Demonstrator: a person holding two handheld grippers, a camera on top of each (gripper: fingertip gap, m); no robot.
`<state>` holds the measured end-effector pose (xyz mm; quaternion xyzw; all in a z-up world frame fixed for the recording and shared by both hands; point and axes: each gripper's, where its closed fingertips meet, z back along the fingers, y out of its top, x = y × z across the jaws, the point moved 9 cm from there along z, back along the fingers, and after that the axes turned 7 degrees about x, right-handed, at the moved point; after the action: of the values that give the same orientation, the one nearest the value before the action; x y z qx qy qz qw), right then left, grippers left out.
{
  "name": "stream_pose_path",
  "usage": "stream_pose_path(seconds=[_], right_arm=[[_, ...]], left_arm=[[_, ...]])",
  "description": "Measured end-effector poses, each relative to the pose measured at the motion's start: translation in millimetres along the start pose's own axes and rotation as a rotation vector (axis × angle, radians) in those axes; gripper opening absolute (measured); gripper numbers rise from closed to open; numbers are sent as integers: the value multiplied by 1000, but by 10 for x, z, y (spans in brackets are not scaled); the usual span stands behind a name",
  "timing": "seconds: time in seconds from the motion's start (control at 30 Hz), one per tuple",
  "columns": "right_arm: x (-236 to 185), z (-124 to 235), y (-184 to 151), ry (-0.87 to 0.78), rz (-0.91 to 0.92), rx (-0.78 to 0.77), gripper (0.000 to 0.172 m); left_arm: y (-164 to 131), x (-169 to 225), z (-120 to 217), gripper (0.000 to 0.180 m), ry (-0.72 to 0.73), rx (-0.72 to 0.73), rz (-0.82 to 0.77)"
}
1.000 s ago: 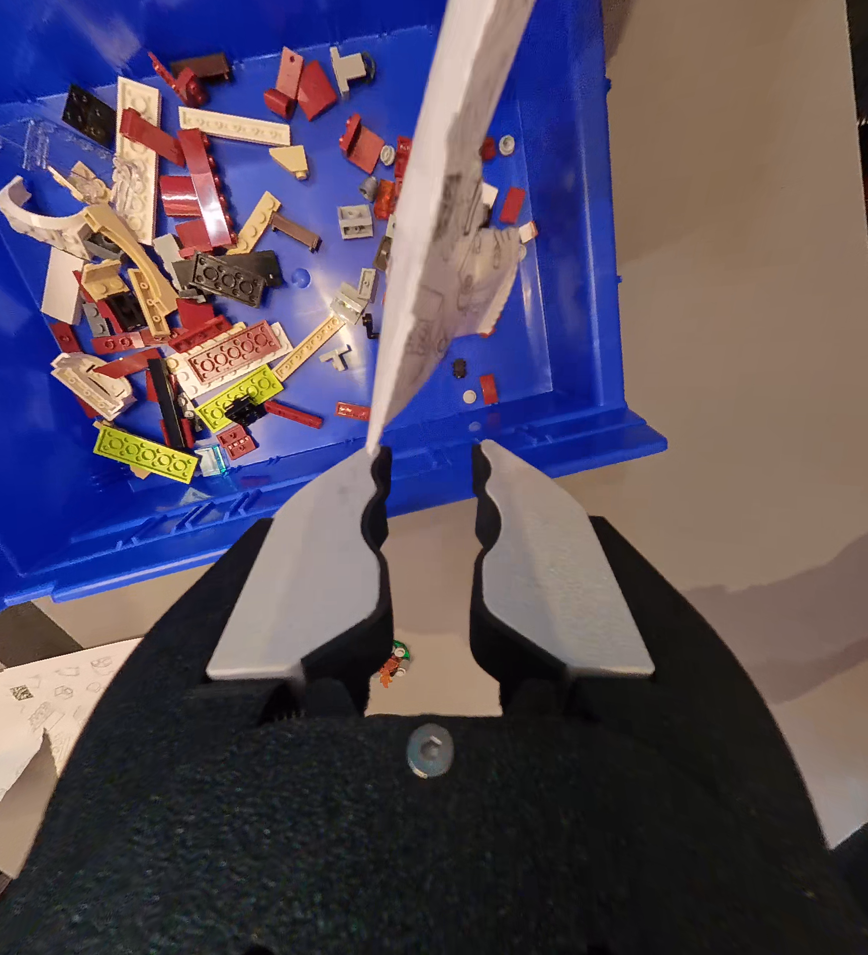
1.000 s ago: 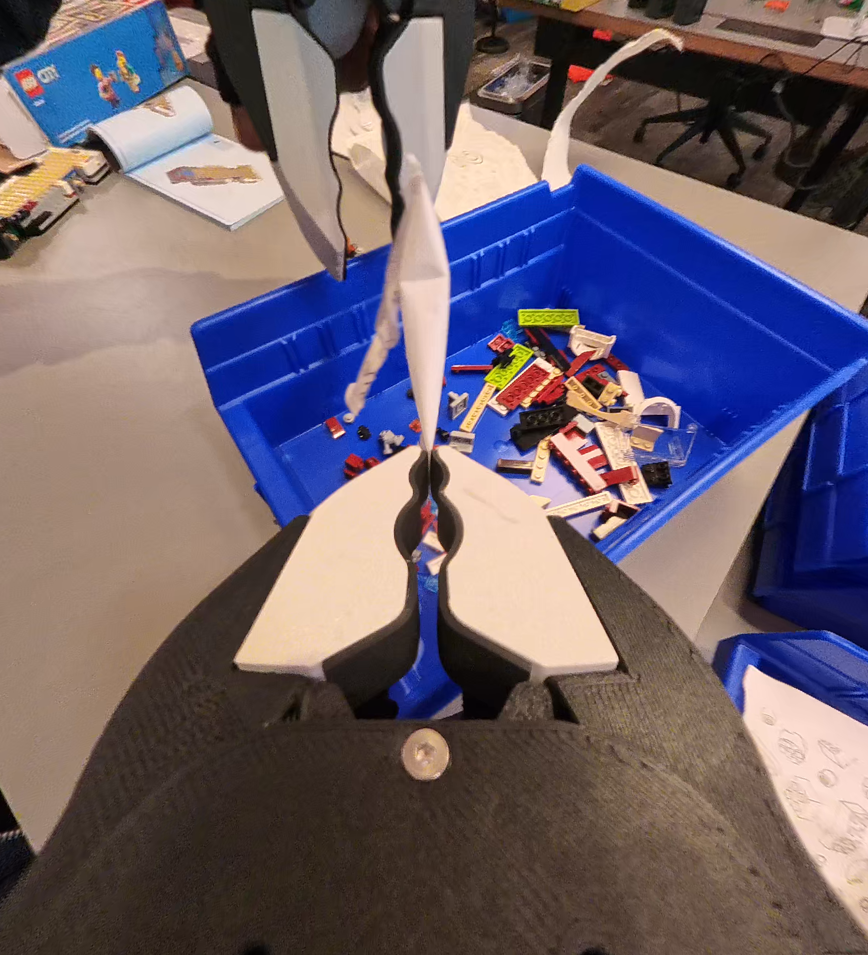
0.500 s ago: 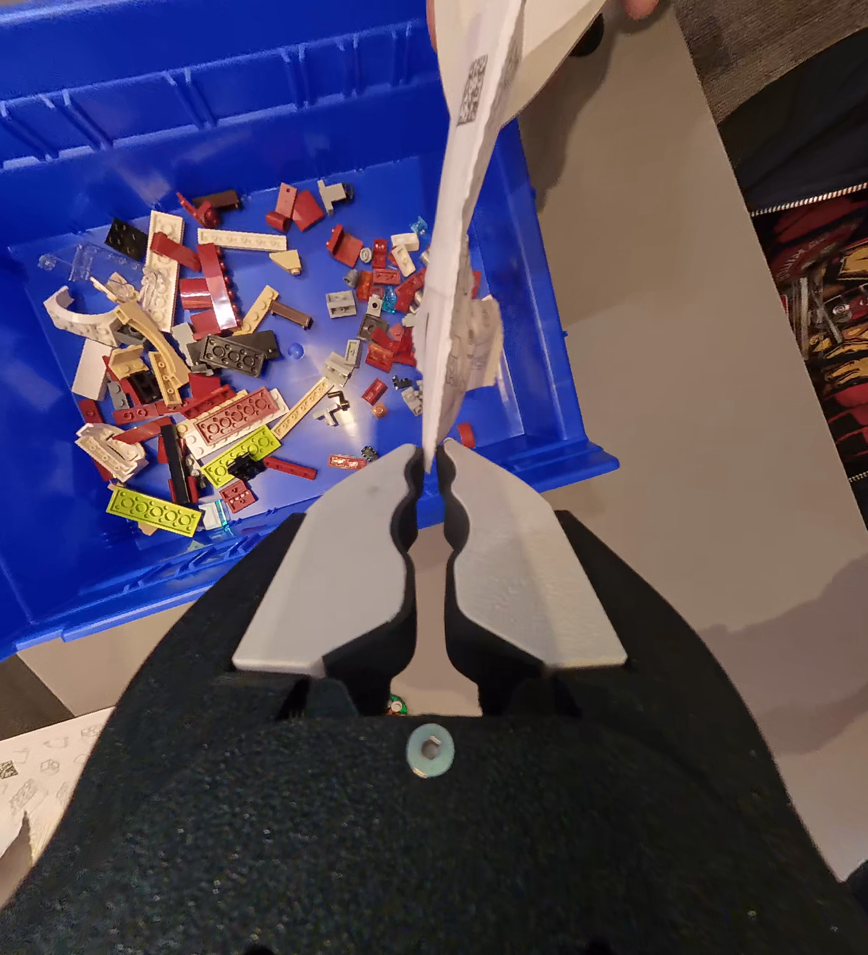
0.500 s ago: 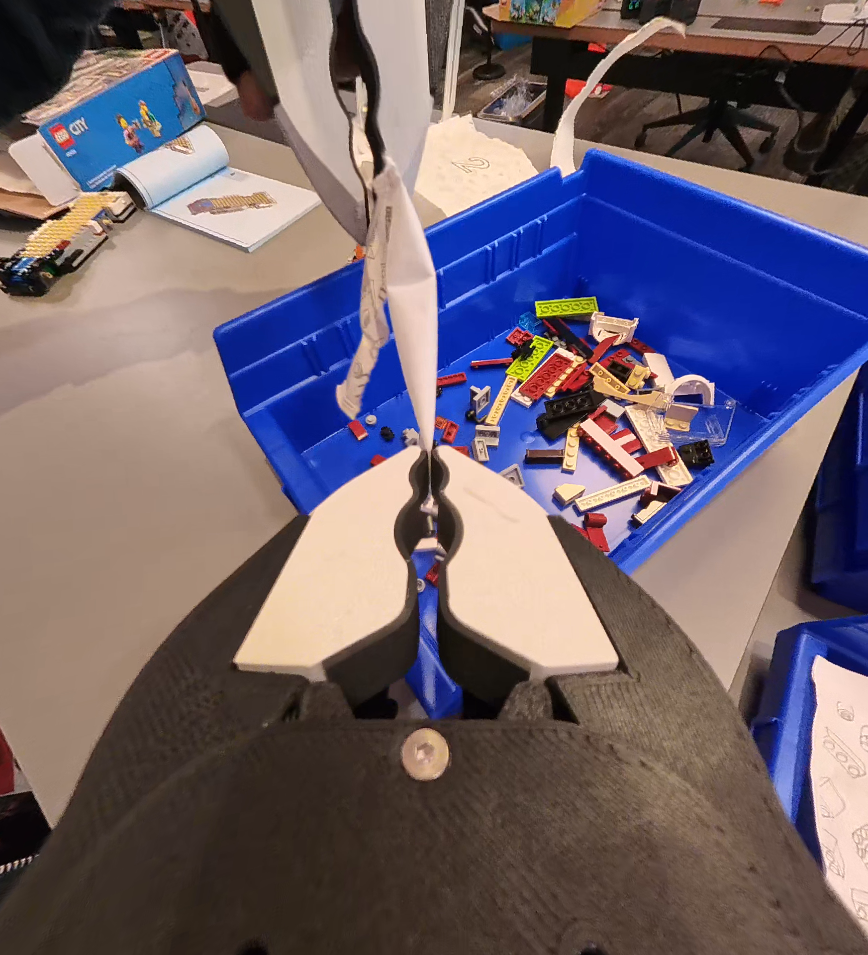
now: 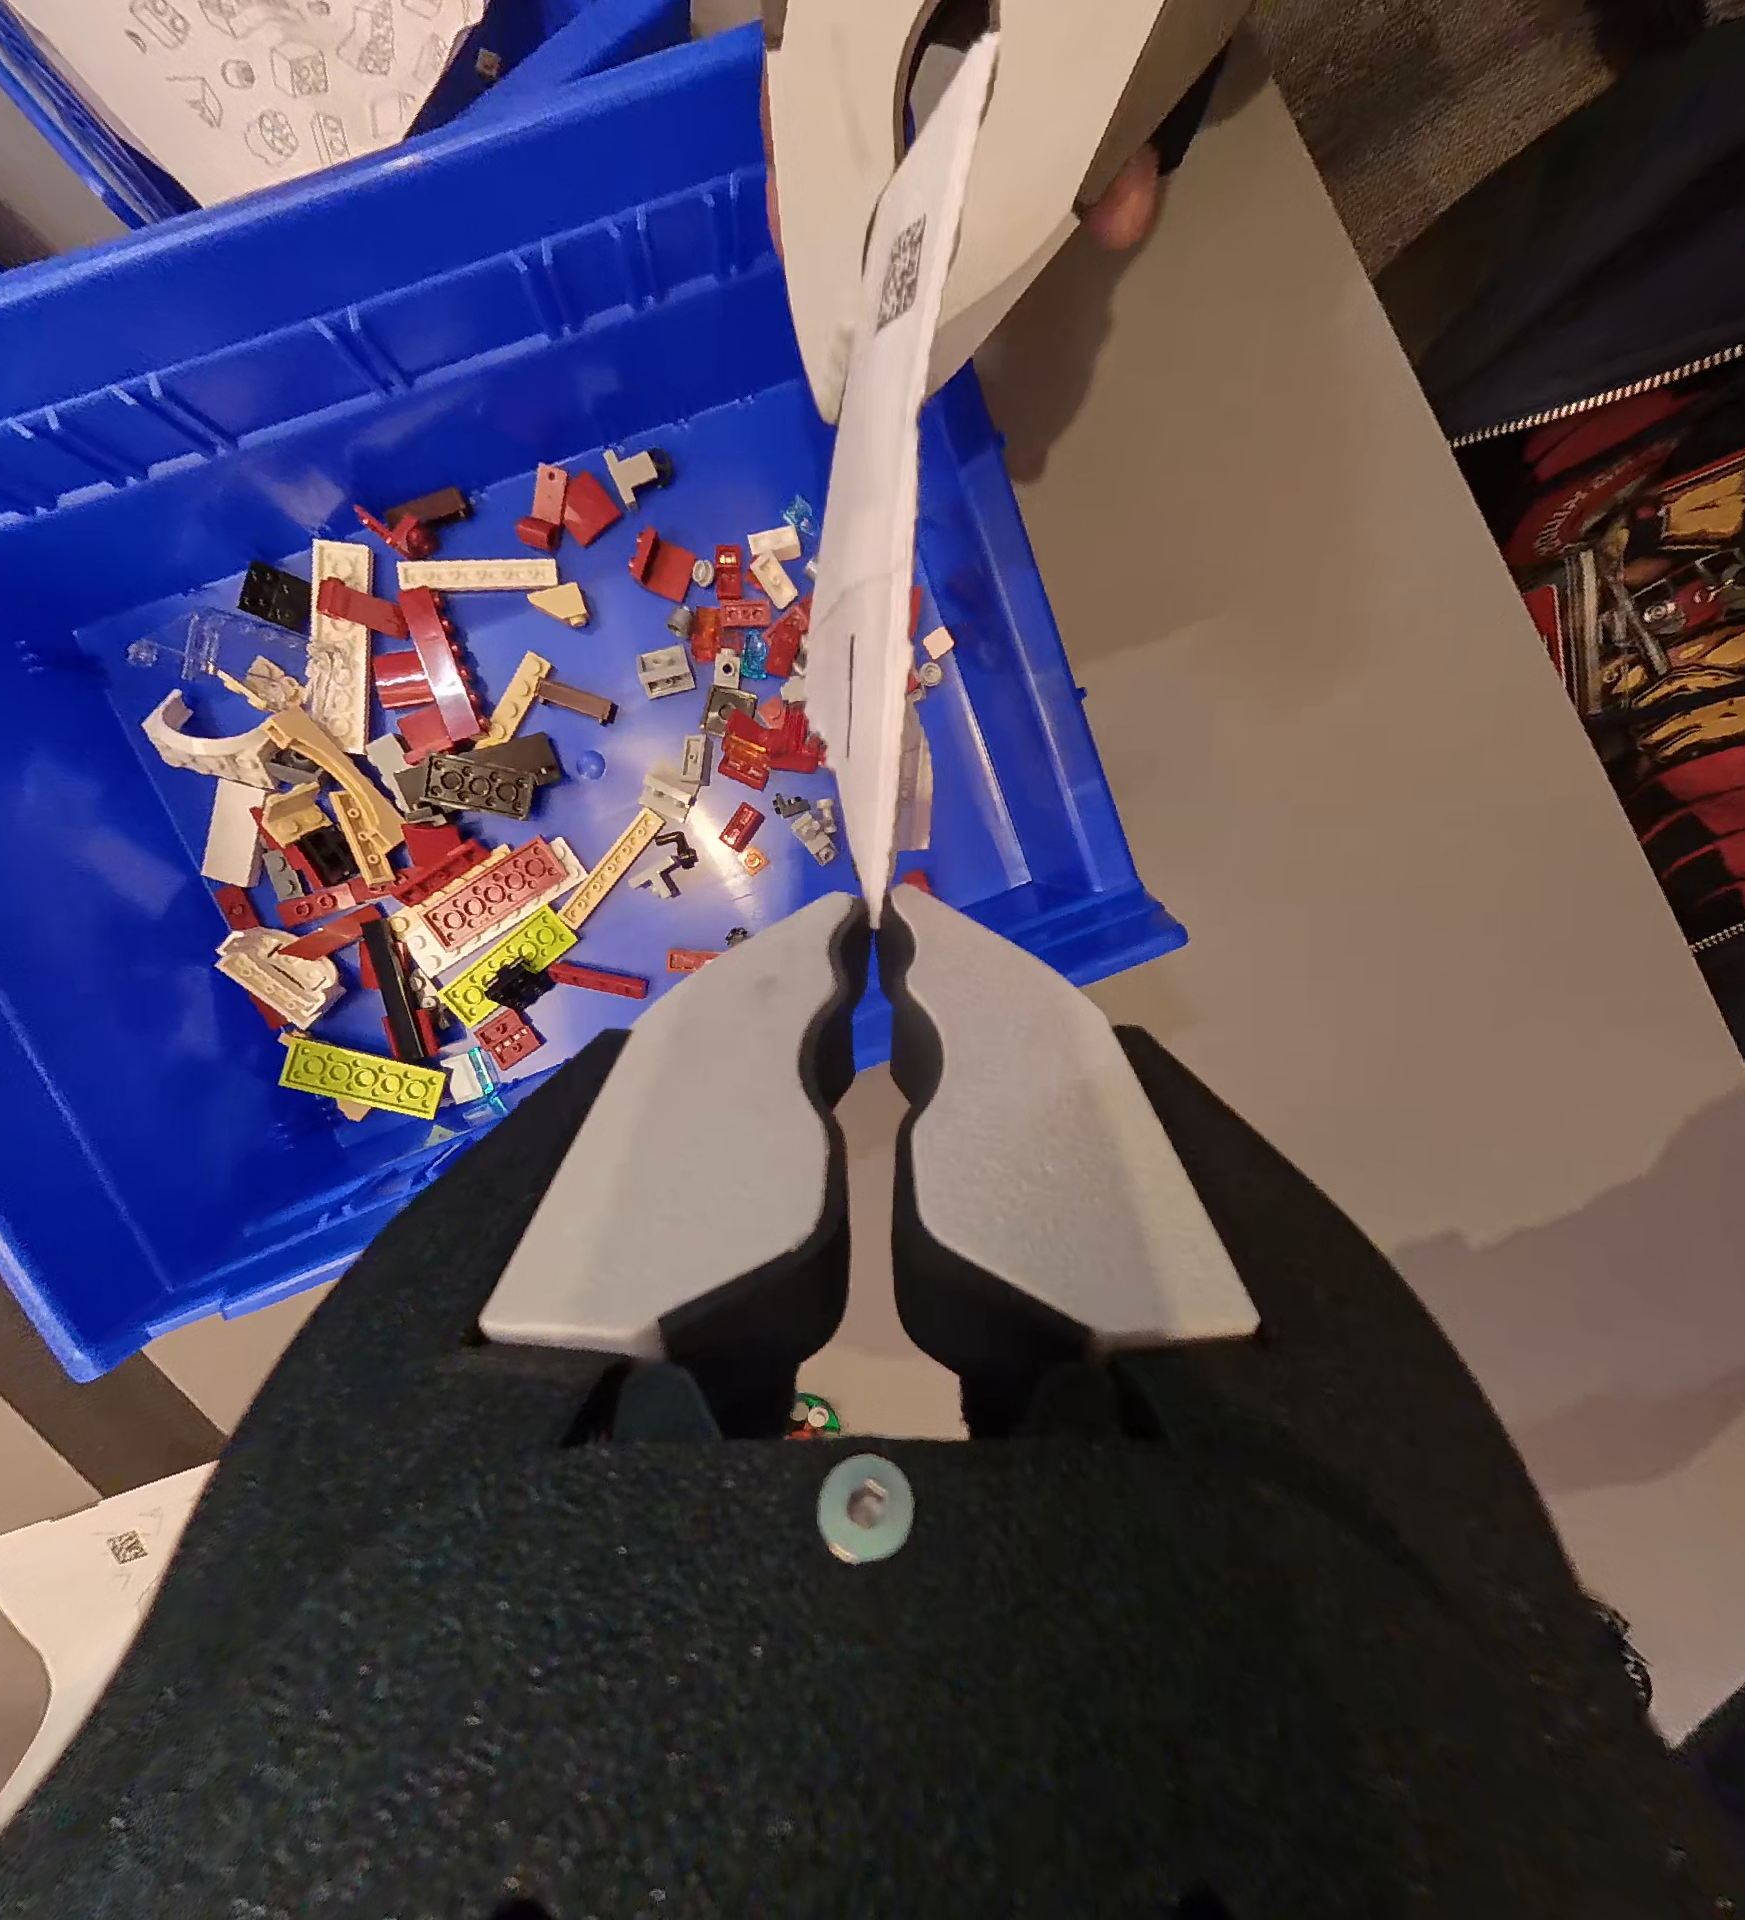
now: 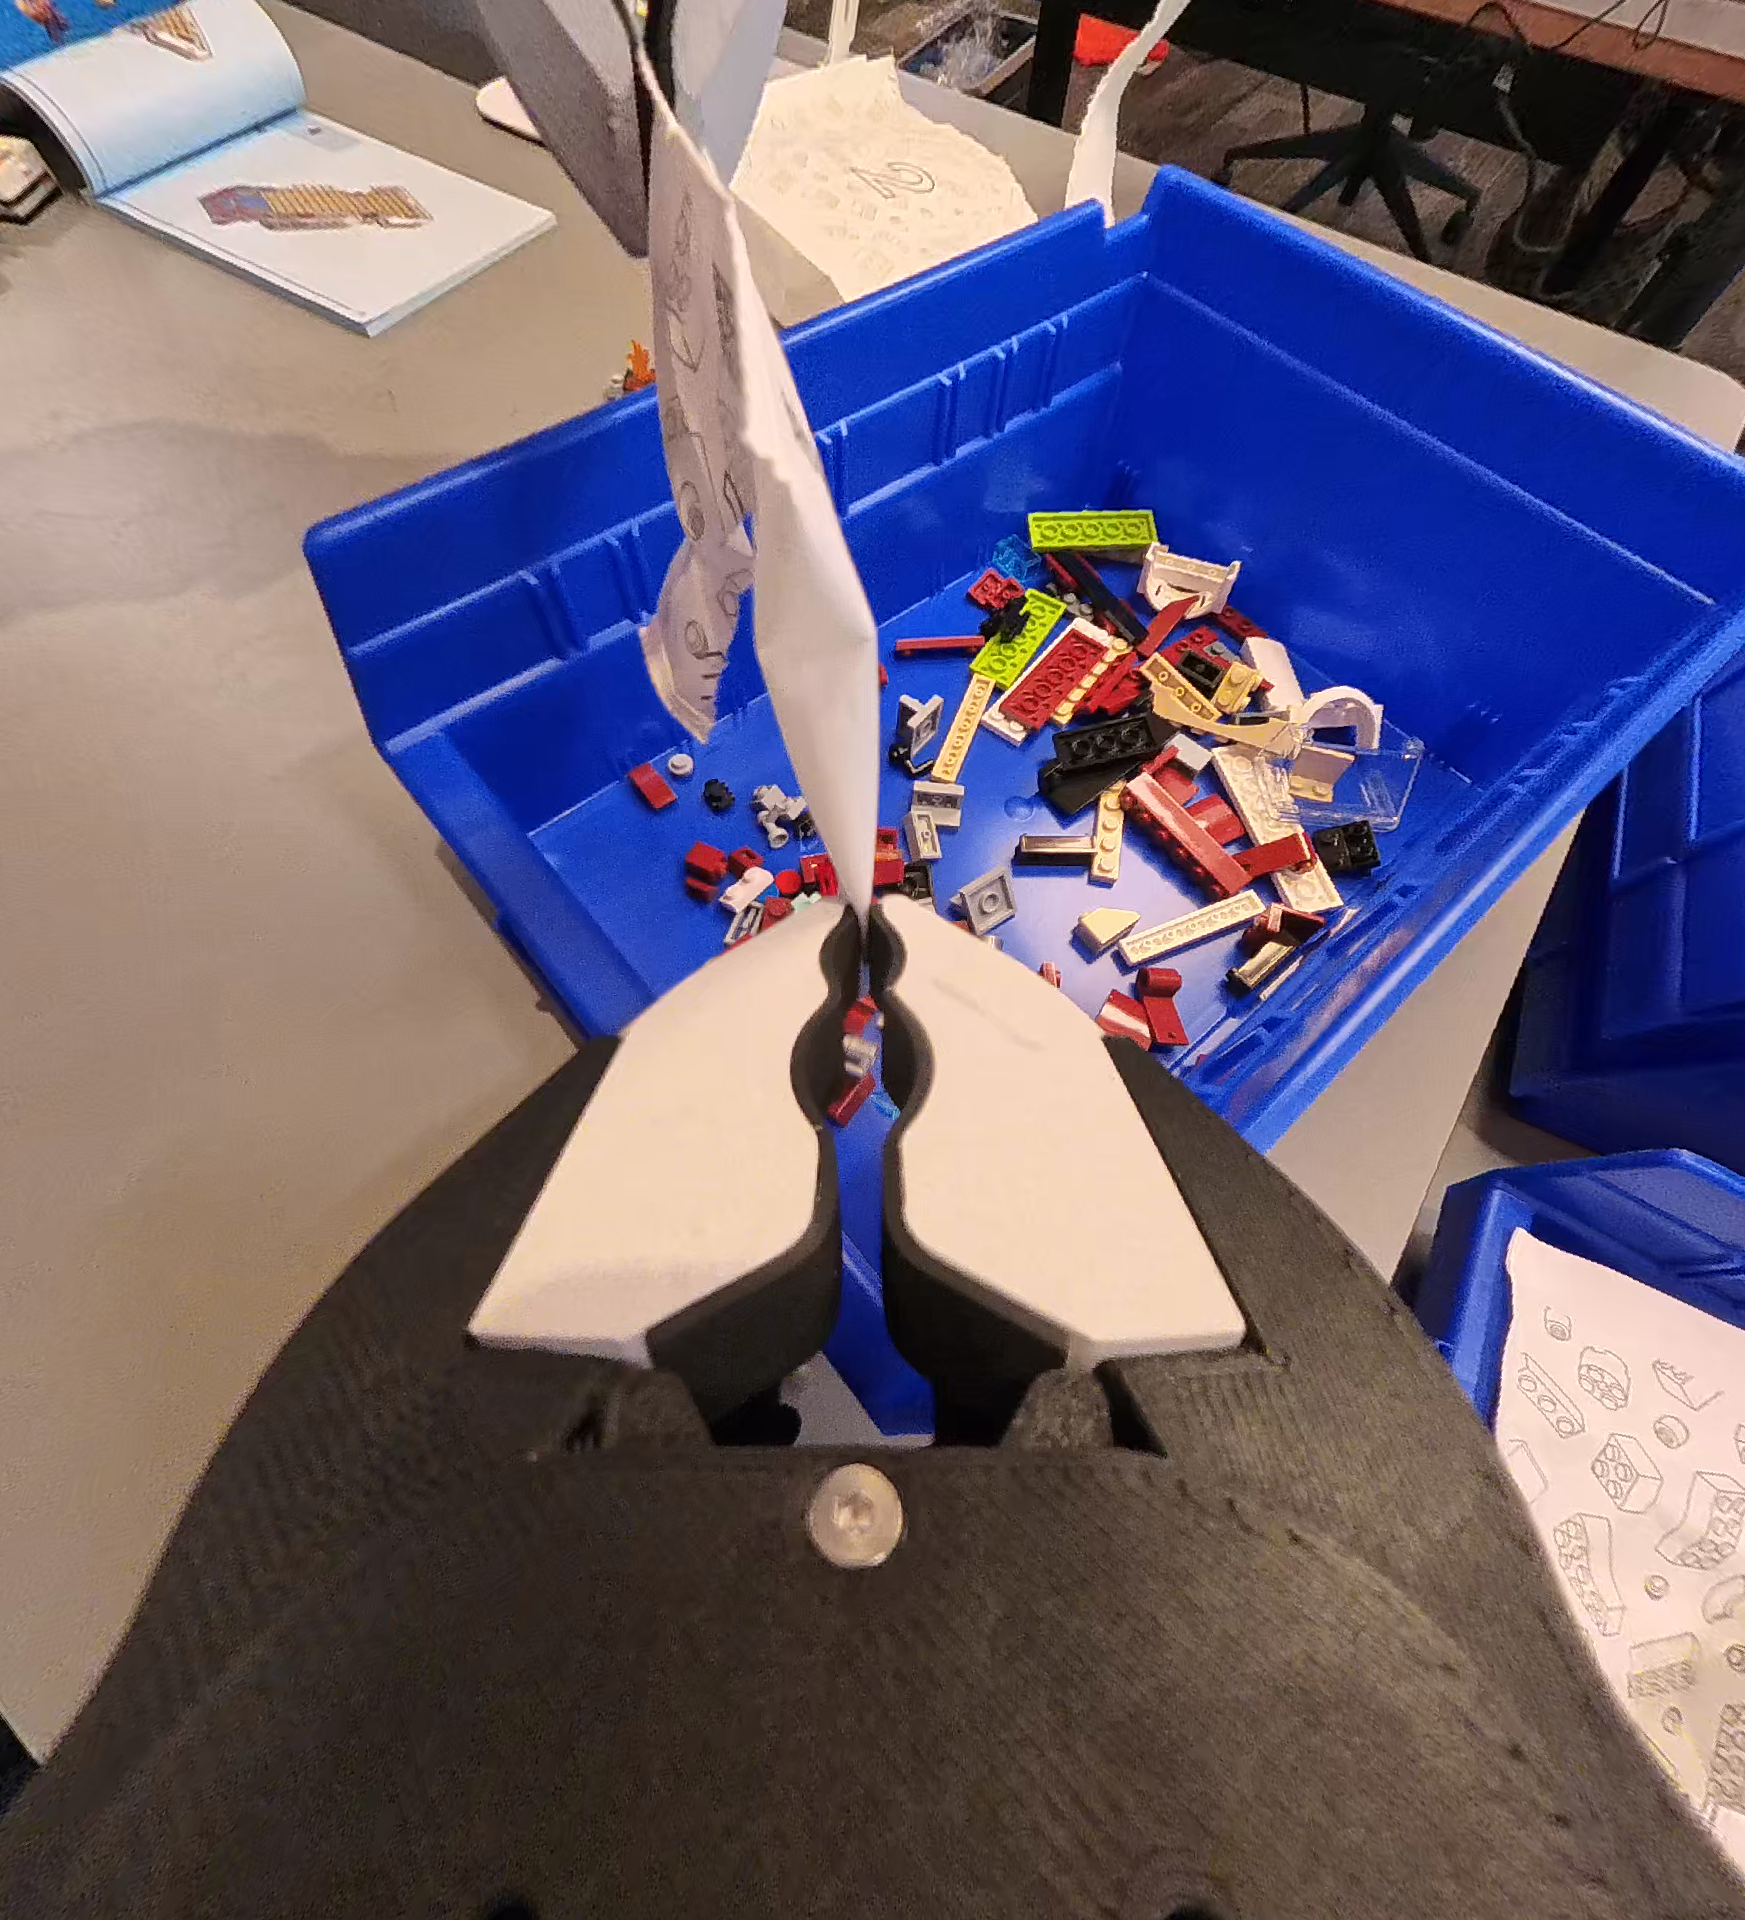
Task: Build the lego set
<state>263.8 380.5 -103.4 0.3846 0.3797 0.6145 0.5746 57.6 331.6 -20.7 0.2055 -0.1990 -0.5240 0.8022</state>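
Grey table; behind it, a dark floor and office chair.

**Paper bag pinched at both ends above the brick bin**

The left gripper is pinching the lower corner of a white paper bag, its tips closed on the paper. The right gripper is clamping the bag's upper end. Beneath it, a blue bin is holding loose toy bricks and sitting on a grey table.
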Motion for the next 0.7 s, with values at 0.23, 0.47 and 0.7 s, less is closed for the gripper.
stream_pose_path(seconds=[0.23, 0.47, 0.7], right_arm=[[-21, 78, 28, 0, 67, -45, 23], [55, 57, 194, -91, 158, -63, 31], [16, 42, 290, -45, 444, -14, 3]], left_arm=[[17, -11, 25, 0, 78, -111, 24], [136, 111, -47, 0, 2, -97, -24], [165, 153, -48, 0, -86, -49, 29]])
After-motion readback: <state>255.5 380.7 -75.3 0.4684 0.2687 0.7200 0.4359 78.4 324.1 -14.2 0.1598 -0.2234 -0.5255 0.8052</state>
